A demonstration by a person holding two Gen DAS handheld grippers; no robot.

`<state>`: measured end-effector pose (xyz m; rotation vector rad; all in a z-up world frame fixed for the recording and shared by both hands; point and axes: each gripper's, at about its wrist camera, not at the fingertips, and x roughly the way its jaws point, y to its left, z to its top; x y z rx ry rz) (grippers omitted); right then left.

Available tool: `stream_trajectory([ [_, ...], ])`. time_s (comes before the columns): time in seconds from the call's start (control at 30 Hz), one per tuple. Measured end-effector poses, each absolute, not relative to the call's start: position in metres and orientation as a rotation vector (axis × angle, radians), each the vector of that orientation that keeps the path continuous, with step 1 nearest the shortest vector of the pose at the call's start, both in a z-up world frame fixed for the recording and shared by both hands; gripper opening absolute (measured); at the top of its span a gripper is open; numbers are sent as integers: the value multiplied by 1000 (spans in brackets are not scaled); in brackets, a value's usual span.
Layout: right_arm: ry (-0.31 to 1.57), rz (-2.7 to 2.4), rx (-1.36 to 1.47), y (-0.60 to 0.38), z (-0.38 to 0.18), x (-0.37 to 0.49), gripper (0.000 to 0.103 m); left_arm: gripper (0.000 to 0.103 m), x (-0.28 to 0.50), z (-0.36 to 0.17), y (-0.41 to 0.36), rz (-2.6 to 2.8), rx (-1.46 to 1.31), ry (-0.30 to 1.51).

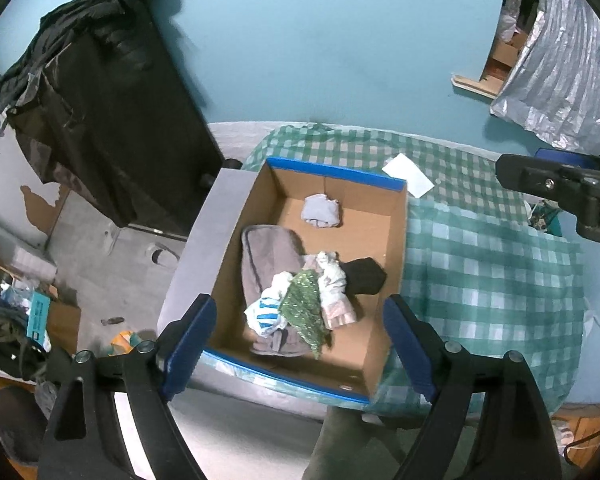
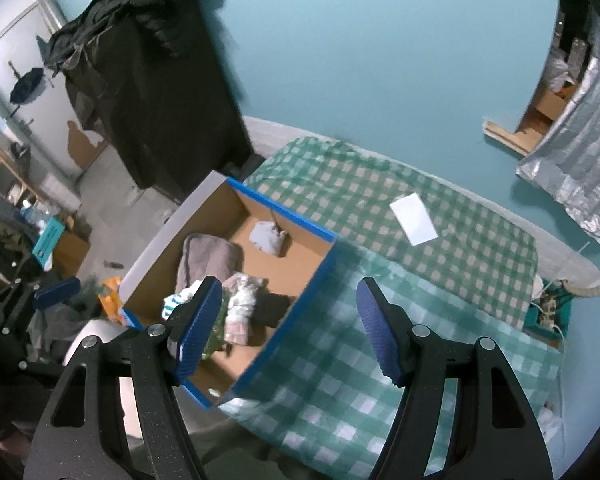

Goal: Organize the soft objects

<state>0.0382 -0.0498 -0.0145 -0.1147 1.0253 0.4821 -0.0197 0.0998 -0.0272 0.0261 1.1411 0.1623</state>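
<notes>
A cardboard box with a blue rim (image 1: pixel 332 171) sits on a green checked bedspread (image 1: pixel 480 280). Inside lie a grey-brown towel (image 1: pixel 264 256), a crumpled white cloth (image 1: pixel 322 210), a black cloth (image 1: pixel 364 276), a green glittery piece (image 1: pixel 304 312), a blue-striped white piece (image 1: pixel 264 314) and a pale pink piece (image 1: pixel 338 308). My left gripper (image 1: pixel 298 350) hangs open above the box's near end, with nothing between its pads. My right gripper (image 2: pixel 290 332) is open and empty above the box's right wall (image 2: pixel 284 344) and the bedspread (image 2: pixel 420 272). The towel (image 2: pixel 208 260) and white cloth (image 2: pixel 266 238) show there too.
A white paper (image 1: pixel 408 174) lies on the bed behind the box. A tall black covered wardrobe (image 1: pixel 112 120) stands to the left against the teal wall. Clutter and a small carton (image 1: pixel 56 320) cover the floor at left. Silver sheeting (image 1: pixel 560 80) hangs at upper right.
</notes>
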Motion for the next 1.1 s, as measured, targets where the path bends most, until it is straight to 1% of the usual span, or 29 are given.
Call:
stream_trajectory([
  [0.53,1009,385,-69,-104,-7,24,70,86,-19,-6,70,139,13,1143],
  [1.1,1011,378,-61,-115,-4,24,70,86,-14,-6,52,124,36,1155],
])
